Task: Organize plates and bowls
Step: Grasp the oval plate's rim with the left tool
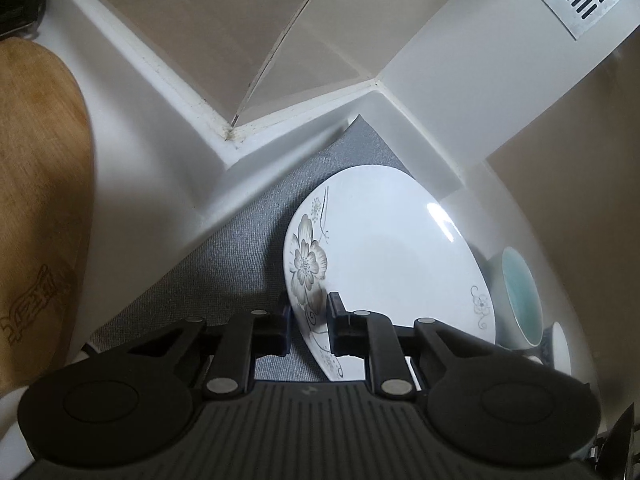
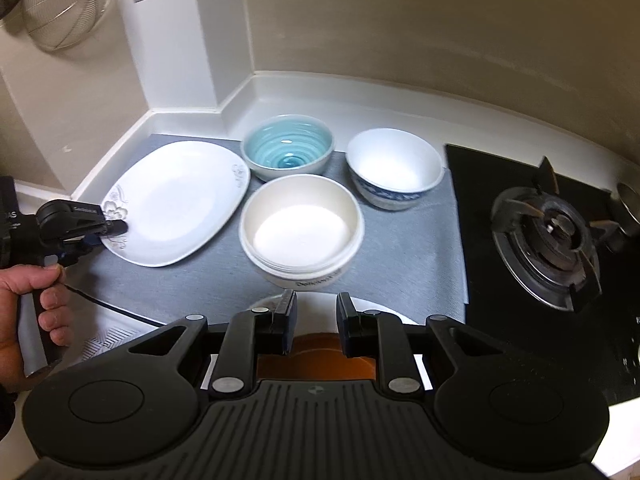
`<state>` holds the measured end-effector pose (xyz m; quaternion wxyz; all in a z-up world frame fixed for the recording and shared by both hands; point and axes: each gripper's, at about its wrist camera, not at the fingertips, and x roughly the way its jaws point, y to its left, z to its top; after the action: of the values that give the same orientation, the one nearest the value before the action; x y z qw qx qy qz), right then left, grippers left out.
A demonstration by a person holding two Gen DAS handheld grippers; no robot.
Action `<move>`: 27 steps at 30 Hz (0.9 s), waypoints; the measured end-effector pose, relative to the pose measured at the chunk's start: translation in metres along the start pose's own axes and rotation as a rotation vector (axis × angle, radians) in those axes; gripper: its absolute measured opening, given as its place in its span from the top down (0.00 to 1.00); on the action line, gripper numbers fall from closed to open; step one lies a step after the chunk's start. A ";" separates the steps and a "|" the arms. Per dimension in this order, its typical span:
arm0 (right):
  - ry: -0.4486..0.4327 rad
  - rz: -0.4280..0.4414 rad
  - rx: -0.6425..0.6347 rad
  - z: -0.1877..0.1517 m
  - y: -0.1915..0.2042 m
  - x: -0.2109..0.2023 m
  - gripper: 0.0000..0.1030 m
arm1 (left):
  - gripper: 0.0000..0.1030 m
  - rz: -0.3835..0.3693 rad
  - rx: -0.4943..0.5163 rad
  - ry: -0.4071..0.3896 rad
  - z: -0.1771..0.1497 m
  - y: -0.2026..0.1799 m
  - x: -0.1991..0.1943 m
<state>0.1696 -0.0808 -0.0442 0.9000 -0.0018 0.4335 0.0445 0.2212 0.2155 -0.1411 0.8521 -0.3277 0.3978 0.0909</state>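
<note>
Fingers [image 1: 334,308] of the left gripper [image 1: 308,320] straddle the near rim of the flowered plate [image 1: 384,256], one above, one below, right by the painted blossom. They look pinched on the rim, though whether the pads are truly biting I cannot tell for certain. From the right wrist view that gripper [image 2: 116,227] sits at the plate's [image 2: 176,200] left edge, the plate lying on the grey mat [image 2: 400,248] at the far left of the tabletop, close to the wall corner.

The right gripper [image 2: 316,320] hangs parted and empty, above an orange-centred dish [image 2: 316,364] at the near edge. Ahead of it sit the white bowl [image 2: 302,228], the teal bowl [image 2: 288,152] beyond that, and the blue-patterned bowl [image 2: 394,168] to the right.

My read: the plate is being taken for stacking. To do it well, keep the grip deep on the rim, since a glazed edge held at one point wants to swing. Lift level and slowly, and steer clear of the teal bowl, which stands just beside the plate's far right edge. The free gripper could steady the opposite rim. The stove burner [image 2: 556,236] is well apart on the right, no concern.
</note>
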 end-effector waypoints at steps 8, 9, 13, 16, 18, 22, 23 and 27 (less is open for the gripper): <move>0.003 0.016 -0.022 0.001 0.009 0.001 0.77 | 0.82 -0.001 0.004 -0.001 -0.008 0.004 -0.008; 0.001 0.018 -0.022 0.001 0.009 0.001 0.77 | 0.82 0.002 0.003 0.000 -0.009 0.005 -0.010; -0.004 0.027 -0.024 0.001 0.011 0.001 0.77 | 0.82 0.007 0.007 0.004 -0.015 0.010 -0.018; -0.003 0.037 -0.027 0.001 0.014 0.002 0.77 | 0.82 0.013 0.008 0.006 -0.019 0.013 -0.023; -0.003 0.046 -0.033 0.000 0.016 0.002 0.77 | 0.82 0.019 0.007 0.009 -0.023 0.017 -0.028; 0.009 0.072 -0.049 -0.001 0.024 0.007 0.77 | 0.81 0.027 0.015 0.019 -0.032 0.027 -0.042; 0.012 0.079 -0.054 -0.001 0.027 0.008 0.77 | 0.81 0.026 0.020 0.022 -0.034 0.029 -0.045; 0.028 0.109 -0.068 -0.002 0.036 0.016 0.77 | 0.81 0.022 0.045 0.038 -0.046 0.037 -0.060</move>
<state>0.1749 -0.0434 -0.0569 0.8894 -0.0097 0.4440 0.1083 0.1377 0.2218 -0.1368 0.8505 -0.3060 0.4192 0.0849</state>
